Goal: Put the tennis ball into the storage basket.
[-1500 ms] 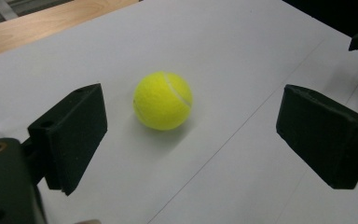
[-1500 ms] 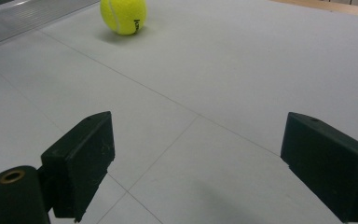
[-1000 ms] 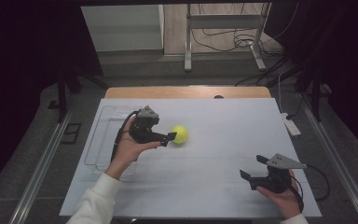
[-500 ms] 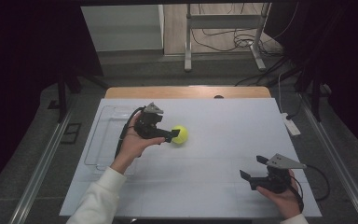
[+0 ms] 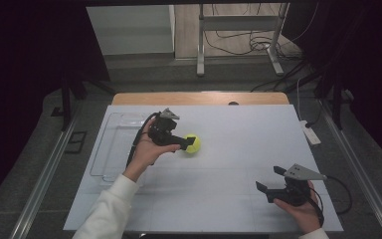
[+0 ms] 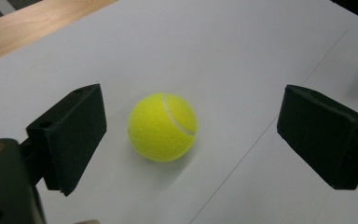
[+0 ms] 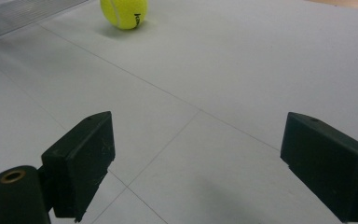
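Observation:
A yellow tennis ball [image 5: 192, 144] rests on the white table cover [image 5: 238, 149], left of centre. My left gripper [image 5: 183, 142] reaches in from the ball's left side, held by a hand in a white sleeve. In the left gripper view the ball [image 6: 163, 127] lies on the cover just beyond the wide-apart jaws of my left gripper [image 6: 196, 128], nearer the left one, touching neither. My right gripper [image 5: 269, 178] is open near the front right edge, with nothing between its fingers. In its own view the right gripper [image 7: 196, 158] faces the ball [image 7: 123, 13] from far off.
A clear plastic tray [image 5: 102, 149] lies on the left side of the cover, behind the left hand; its edge [image 7: 23, 14] shows at the top left of the right gripper view. A white power strip [image 5: 311, 132] sits at the right edge. The wooden tabletop [image 5: 204, 98] borders the far side.
The left gripper has shifted slightly toward the far side beside the ball. The ball and the right gripper have stayed in place.

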Motion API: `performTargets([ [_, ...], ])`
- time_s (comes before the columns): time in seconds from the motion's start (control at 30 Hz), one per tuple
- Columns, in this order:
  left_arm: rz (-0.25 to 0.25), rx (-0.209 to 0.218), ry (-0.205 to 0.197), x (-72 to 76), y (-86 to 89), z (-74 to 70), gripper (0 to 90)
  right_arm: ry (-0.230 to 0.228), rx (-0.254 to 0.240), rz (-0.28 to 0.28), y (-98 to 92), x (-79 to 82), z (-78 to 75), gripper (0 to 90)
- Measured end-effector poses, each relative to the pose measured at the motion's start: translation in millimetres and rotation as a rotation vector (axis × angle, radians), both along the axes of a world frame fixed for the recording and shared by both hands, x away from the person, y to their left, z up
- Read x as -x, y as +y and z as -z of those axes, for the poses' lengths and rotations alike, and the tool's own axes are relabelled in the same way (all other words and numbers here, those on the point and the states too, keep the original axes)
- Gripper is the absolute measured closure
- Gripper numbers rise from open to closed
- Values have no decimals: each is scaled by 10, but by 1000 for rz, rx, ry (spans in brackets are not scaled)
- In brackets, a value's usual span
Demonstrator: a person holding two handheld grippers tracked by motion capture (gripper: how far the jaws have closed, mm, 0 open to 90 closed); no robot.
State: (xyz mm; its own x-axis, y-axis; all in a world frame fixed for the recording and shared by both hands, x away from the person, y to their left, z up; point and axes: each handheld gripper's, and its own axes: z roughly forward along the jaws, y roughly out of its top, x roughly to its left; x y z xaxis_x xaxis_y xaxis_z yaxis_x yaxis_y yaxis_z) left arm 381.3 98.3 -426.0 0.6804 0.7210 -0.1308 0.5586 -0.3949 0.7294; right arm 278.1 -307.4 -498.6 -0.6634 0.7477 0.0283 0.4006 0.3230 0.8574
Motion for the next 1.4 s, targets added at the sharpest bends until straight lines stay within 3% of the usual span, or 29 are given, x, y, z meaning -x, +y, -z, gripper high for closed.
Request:
performTargets([
  [1.4,16,-47,45,-227,-278,83,94,8,-3,-2,-4,-6,16,107],
])
